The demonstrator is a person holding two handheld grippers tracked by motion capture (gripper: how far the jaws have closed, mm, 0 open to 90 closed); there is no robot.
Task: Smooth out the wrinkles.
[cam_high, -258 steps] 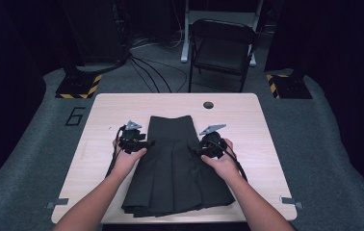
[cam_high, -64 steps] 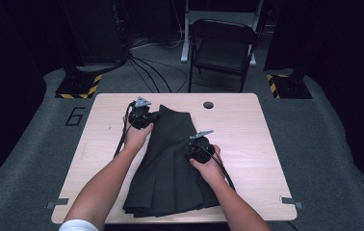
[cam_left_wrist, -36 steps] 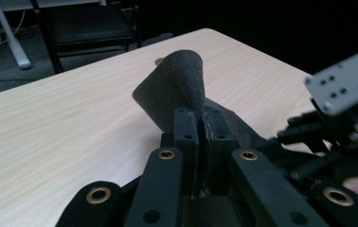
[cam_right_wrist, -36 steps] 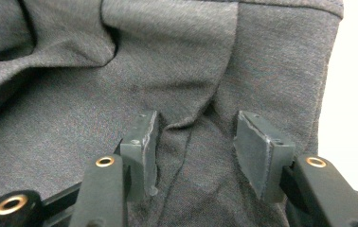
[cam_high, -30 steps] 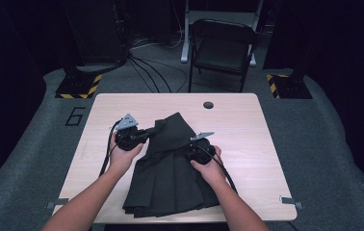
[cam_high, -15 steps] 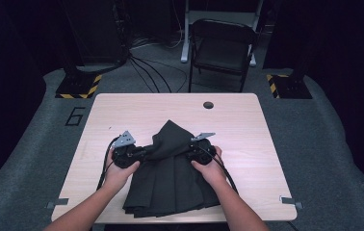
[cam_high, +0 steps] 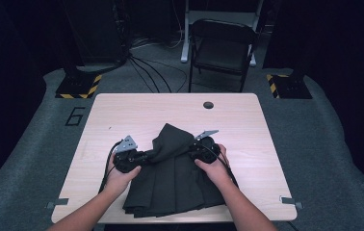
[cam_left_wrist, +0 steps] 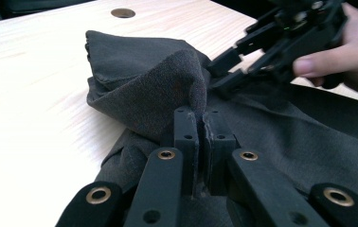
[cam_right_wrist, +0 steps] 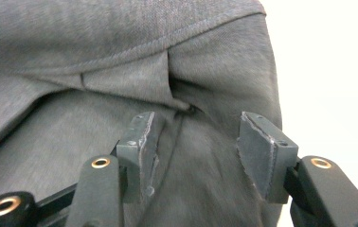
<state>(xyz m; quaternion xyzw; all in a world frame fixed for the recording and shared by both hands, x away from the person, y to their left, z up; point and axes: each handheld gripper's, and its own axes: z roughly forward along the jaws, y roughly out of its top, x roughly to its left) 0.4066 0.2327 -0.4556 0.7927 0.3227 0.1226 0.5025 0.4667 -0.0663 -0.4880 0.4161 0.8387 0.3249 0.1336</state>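
1. In the high view, two forearms enter from the bottom edge, one either side of a dark skirt (cam_high: 173, 180) that lies at the lower middle of the table (cam_high: 122, 110).
2. The left gripper (cam_high: 144, 157), left of centre in the frame, is clamped on a fold of the skirt; in the left gripper view its pads (cam_left_wrist: 186, 135) press together with cloth pinched between them.
3. The pinched fold rises in a peak at mid-frame in that view, above the flat cloth.
4. The right gripper (cam_high: 192, 150), just right of centre, sits over the skirt's upper part. In the right gripper view its jaws stand apart and have just been opening, with cloth (cam_right_wrist: 196, 156) between them but not gripped.
5. The skirt's top is bunched into a point between the two grippers.
6. Farther up the frame, a hole (cam_high: 208, 105) marks the table near its far edge.
7. Beyond the table, at upper centre, stands a chair (cam_high: 223, 48).
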